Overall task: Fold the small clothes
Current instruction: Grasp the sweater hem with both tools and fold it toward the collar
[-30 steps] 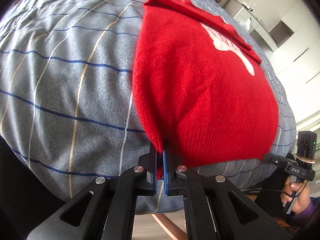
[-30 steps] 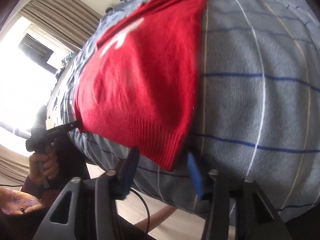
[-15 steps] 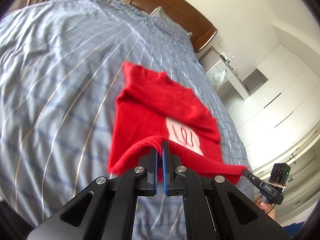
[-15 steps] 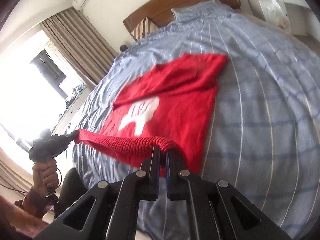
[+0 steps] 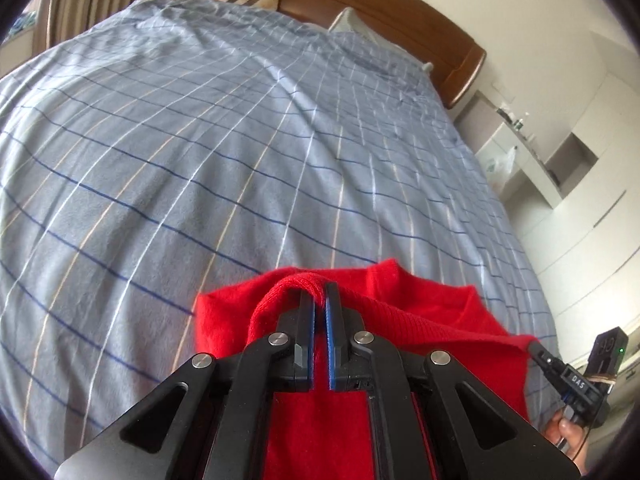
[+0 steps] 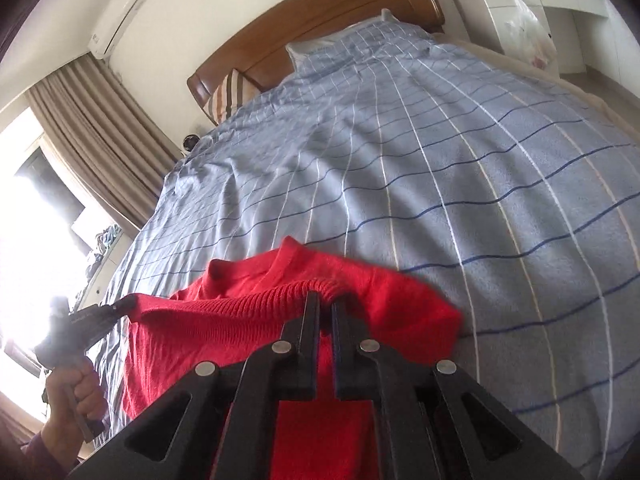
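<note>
1. Hem corners of the sweater (image 5: 420, 320) sit pinched in our left gripper (image 5: 320, 300) and right gripper (image 6: 325, 300), jaws clamped narrow on the knit.
2. We hold the hem taut between them above the collar, doubling the sweater near the bed's (image 5: 200, 140) foot edge.

A bedroom: checked bed (image 5: 240, 140), wooden headboard (image 6: 320, 32) (curtains (image 6: 104, 128) too).

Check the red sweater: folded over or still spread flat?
Mid-fold. The red sweater has its ribbed hem lifted by the left gripper and right gripper, doubled over toward its neckline above the bedspread.
</note>
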Tool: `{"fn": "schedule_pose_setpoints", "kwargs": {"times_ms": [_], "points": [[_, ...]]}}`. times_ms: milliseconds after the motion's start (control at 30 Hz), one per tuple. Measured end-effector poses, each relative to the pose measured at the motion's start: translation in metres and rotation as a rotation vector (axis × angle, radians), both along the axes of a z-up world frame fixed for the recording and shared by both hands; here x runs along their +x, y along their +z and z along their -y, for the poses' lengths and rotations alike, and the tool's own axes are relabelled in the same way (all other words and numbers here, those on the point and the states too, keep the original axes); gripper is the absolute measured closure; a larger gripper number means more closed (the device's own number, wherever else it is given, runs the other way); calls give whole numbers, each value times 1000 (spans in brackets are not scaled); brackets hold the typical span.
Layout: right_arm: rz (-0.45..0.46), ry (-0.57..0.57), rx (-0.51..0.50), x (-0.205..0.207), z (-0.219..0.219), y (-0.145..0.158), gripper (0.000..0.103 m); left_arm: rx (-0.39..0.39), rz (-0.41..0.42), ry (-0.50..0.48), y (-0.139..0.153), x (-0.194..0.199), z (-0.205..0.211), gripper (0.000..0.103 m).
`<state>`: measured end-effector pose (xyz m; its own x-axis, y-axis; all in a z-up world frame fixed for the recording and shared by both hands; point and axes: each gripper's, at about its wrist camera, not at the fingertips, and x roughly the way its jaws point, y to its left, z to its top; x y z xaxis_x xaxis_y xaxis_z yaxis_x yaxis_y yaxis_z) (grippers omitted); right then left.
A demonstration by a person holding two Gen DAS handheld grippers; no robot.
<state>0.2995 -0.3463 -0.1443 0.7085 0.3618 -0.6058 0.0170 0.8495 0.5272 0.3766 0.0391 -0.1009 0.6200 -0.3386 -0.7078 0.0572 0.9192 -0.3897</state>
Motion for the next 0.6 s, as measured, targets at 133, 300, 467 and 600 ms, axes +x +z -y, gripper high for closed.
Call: {"fn": "schedule_pose_setpoints", "kwargs": {"times_ms": [133,300,467,600], "points": [[-49,-33,2,17,2,-16,78,94,-102,158,-22,20,-11,37],[15,-11,-68,-10,4,2,65,79,-56,179,-8,-8,-37,24],[77,210,-164,-68,-35,19,52,196,3,34,4,-72,-27,13],[-16,343,-231,-109,-60,-15,44,286,3,-69,-3,-133,-17,12]]}}
